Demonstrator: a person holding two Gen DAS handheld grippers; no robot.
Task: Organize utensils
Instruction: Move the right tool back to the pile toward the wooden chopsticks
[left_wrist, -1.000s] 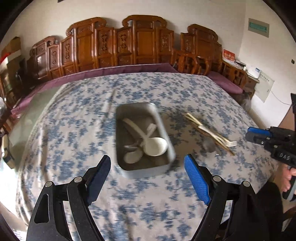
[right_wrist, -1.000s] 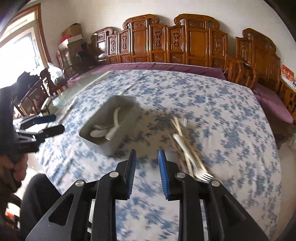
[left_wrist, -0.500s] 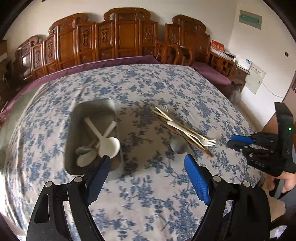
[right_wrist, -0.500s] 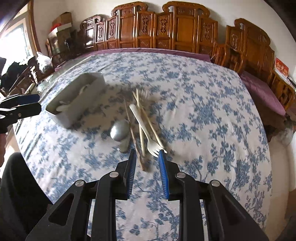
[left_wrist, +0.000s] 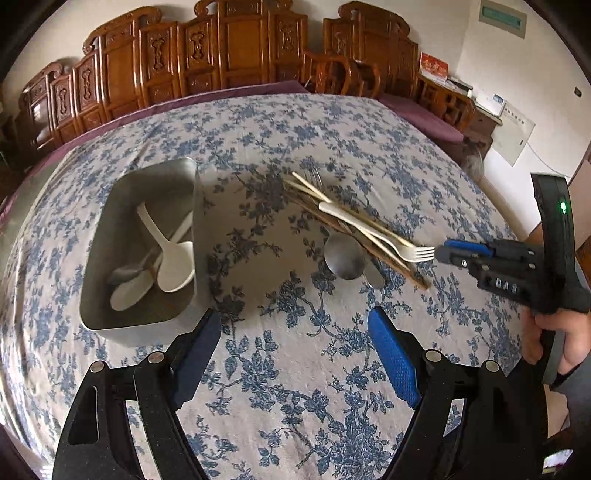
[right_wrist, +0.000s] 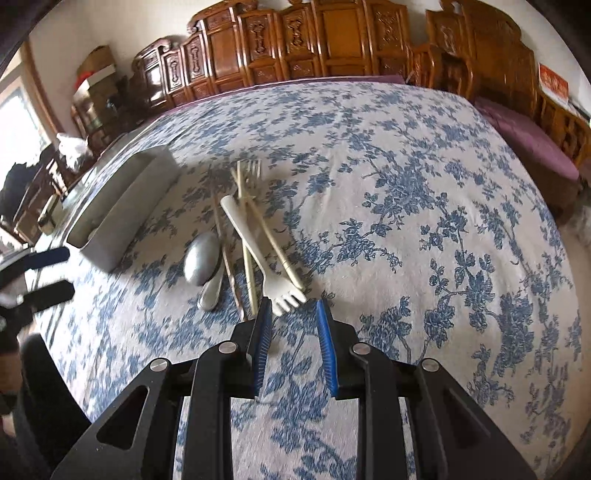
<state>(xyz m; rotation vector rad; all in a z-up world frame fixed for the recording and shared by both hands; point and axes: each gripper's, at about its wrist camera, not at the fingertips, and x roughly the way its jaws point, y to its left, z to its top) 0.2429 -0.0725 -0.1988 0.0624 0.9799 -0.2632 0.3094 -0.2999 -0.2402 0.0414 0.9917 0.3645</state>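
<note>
While both tongs hang over the flowered bench (left_wrist: 332, 369), I read the white plastic fork (right_wrist: 258, 251) as the thing nearest to hand, lying on top of the loose pile at the middle of the bench with its tines at about six o'clock of the pile in the right wrist view, just ahead of the right tongs (right_wrist: 293, 314). Those tongs are only narrowly parted and grasp nothing; the tines sit just off the tips, not between the pads. My left tongs (left_wrist: 295, 332) stand wide apart and empty, above bare cloth between the metal tray (left_wrist: 110, 229) at about ten o'clock and the pile at about one o'clock. I judge the fork light, thin and a bit springy, with a smooth face that could skate on the pads, so I would take it across the flat handle near the neck, not by the tines, which may flex or snap. It rests across pale chopsticks (right_wrist: 273, 240), which look slim and apt to roll or come along with it. Beside them at about nine o'clock of the pile lies a steel spoon (right_wrist: 201, 258), surely heavier and slicker. Two white spoons (left_wrist: 173, 266) already lie in the tray.
</note>
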